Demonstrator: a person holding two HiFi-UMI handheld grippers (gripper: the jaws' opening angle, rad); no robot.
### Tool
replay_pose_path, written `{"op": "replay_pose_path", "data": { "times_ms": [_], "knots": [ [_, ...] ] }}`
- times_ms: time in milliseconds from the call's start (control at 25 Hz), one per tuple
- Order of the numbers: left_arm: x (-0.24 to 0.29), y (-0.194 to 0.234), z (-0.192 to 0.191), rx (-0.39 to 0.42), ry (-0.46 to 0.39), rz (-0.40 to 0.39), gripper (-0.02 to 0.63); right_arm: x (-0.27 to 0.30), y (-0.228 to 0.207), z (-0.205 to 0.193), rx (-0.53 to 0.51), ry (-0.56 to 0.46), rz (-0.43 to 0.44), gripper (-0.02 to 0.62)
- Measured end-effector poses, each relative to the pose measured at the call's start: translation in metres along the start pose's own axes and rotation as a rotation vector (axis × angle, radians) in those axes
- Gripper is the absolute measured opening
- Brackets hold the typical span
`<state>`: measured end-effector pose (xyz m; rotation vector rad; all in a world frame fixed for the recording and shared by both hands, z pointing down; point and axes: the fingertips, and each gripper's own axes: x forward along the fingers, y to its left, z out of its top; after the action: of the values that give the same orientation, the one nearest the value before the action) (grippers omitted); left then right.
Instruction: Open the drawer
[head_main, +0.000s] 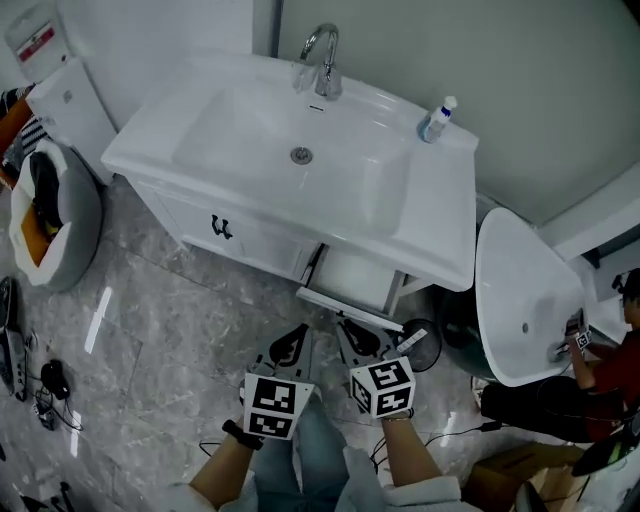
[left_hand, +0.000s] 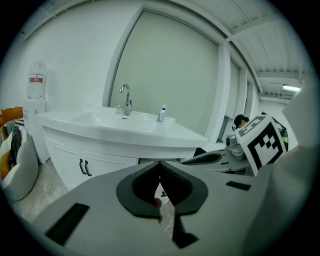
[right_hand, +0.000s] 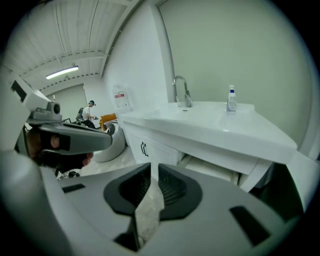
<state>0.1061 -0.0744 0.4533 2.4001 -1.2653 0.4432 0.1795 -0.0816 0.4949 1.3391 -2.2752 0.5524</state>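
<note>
Drawer (head_main: 352, 282), white, shallow, stands pulled out from right half of white vanity cabinet (head_main: 250, 238), below the white ceramic basin (head_main: 300, 130); its front panel juts over the grey marble floor (head_main: 150, 330). Left gripper (head_main: 292, 342) and right gripper (head_main: 358, 338) side by side just in front of the drawer front, neither touching it. Left jaws: tips meeting, nothing held. Right jaws: parted by a narrow slit, nothing between them. Chrome tap (head_main: 325, 60) at the basin's back edge; small clear bottle with blue label (head_main: 437, 118) on the rim's right corner
</note>
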Motion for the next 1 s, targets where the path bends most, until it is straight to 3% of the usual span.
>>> {"op": "replay_pose_path", "data": {
  "times_ms": [240, 480, 680, 1000],
  "knots": [
    [-0.024, -0.023, 0.063, 0.010, -0.087, -0.008, 0.017, -0.050, 0.017, 0.071, 0.054, -0.113, 0.070, 0.041],
    [-0.043, -0.058, 0.106, 0.040, -0.139, -0.028, 0.017, -0.102, 0.023, 0.130, 0.002, -0.243, 0.115, 0.021],
    [-0.063, -0.088, 0.143, 0.046, -0.201, -0.047, 0.017, -0.142, 0.031, 0.163, -0.056, -0.311, 0.145, 0.012],
    [-0.094, -0.130, 0.174, 0.112, -0.253, -0.067, 0.017, -0.197, 0.035, 0.188, -0.037, -0.374, 0.184, 0.009]
  ]
}}
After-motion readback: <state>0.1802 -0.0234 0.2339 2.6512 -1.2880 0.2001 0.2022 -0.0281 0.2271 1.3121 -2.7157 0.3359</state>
